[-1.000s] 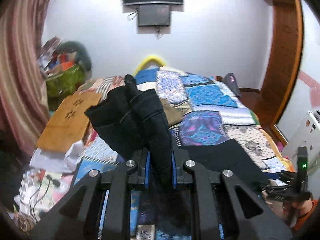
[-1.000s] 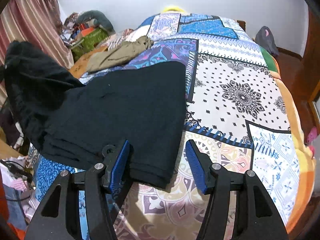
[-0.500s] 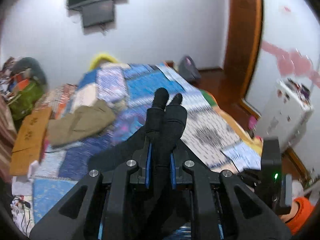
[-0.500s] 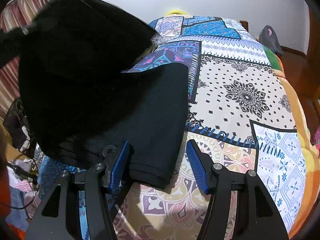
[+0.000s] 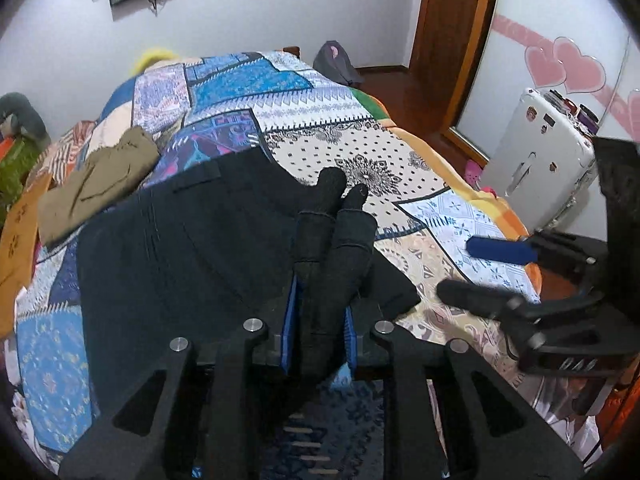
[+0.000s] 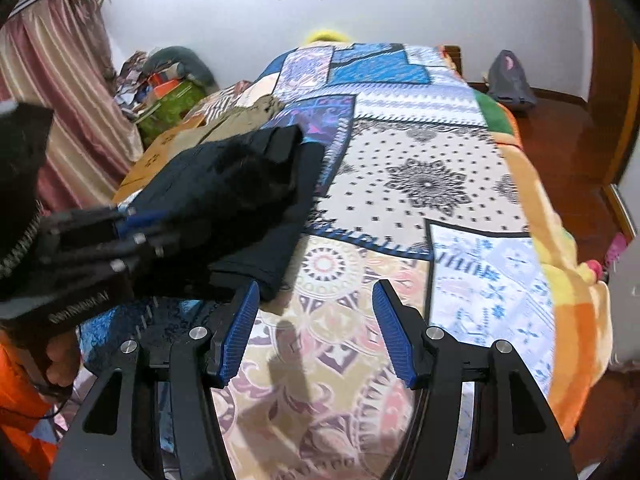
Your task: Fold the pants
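Black pants (image 5: 180, 248) lie folded on the patchwork bedspread (image 5: 400, 152). My left gripper (image 5: 318, 320) is shut on a bunched end of the pants, which sticks up between its blue pads and rests over the folded pile. In the right wrist view the pants (image 6: 240, 200) lie at the left, with the left gripper (image 6: 132, 228) lying across them. My right gripper (image 6: 316, 332) is open and empty over bare bedspread, just right of the pants' near edge; it also shows in the left wrist view (image 5: 500, 272).
An olive garment (image 5: 100, 176) lies on the bed behind the pants. A cardboard piece (image 5: 20, 232) and clutter are at the left. A white appliance (image 5: 536, 160) and a wooden door frame (image 5: 456, 40) stand at the right. A grey bag (image 6: 510, 80) sits on the floor.
My left gripper has swung the held end of the pants from the left over onto the pile and lowered it. My right gripper has backed off the pants' edge to the right.
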### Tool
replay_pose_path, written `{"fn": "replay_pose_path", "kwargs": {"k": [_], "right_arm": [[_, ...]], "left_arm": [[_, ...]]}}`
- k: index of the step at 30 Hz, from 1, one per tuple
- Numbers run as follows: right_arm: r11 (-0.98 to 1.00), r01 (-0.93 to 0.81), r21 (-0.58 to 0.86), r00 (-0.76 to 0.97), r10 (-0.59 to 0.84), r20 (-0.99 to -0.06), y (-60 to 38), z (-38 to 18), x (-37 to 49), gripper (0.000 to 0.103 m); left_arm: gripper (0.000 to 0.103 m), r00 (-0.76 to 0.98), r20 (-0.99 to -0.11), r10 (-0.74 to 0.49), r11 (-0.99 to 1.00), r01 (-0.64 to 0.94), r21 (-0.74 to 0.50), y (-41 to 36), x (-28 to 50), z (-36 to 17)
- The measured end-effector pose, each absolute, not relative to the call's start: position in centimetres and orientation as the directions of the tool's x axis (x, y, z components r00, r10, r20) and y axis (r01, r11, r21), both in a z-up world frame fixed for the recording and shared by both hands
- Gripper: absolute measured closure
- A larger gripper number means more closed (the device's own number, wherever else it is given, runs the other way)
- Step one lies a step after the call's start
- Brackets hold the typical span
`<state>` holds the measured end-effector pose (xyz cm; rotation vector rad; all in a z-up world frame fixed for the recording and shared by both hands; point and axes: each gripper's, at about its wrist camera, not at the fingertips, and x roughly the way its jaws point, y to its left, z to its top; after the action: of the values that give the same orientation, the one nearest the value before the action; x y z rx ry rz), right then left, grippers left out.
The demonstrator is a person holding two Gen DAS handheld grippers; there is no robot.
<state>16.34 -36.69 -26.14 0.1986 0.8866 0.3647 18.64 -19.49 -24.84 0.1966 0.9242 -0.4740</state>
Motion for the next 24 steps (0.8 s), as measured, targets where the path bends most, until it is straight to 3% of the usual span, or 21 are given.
{"fn": "replay_pose_path", "kwargs": {"k": [3, 5, 6, 9, 16, 24], "right_arm": [[0.922, -0.223, 0.316, 0.596, 0.385, -0.705, -36.8, -25.3, 16.1, 0.046], [0.919, -0.231, 0.32, 0.606, 0.393, -0.692, -36.6, -24.8, 16.1, 0.046], [0.918, -0.238, 0.316, 0.611, 0.395, -0.686, -36.3, -24.5, 16.1, 0.047], [0.914, -0.264, 0.309, 0.623, 0.406, -0.668, -35.5, -23.8, 16.1, 0.047], [0.887, -0.352, 0.3, 0.631, 0.461, -0.623, -32.1, -22.2, 16.9, 0.047], [0.854, -0.432, 0.289, 0.594, 0.511, -0.622, -26.9, -22.7, 18.7, 0.047]], "left_arm": [[0.074, 0.517, -0.797, -0.312, 0.889, 0.455, -0.052, -19.1, 18.4, -24.0], [0.051, 0.514, -0.78, -0.356, 0.883, 0.46, -0.099, -18.6, 18.0, -23.1], [0.048, 0.533, -0.758, -0.376, 0.881, 0.46, -0.113, -18.3, 17.5, -22.2], [0.048, 0.594, -0.716, -0.367, 0.891, 0.446, -0.086, -17.6, 16.8, -20.1], [0.047, 0.656, -0.676, -0.334, 0.935, 0.324, -0.147, -11.8, 18.4, -17.9], [0.047, 0.627, -0.758, -0.178, 0.981, 0.176, -0.085, -4.9, 20.3, -21.7]]}}
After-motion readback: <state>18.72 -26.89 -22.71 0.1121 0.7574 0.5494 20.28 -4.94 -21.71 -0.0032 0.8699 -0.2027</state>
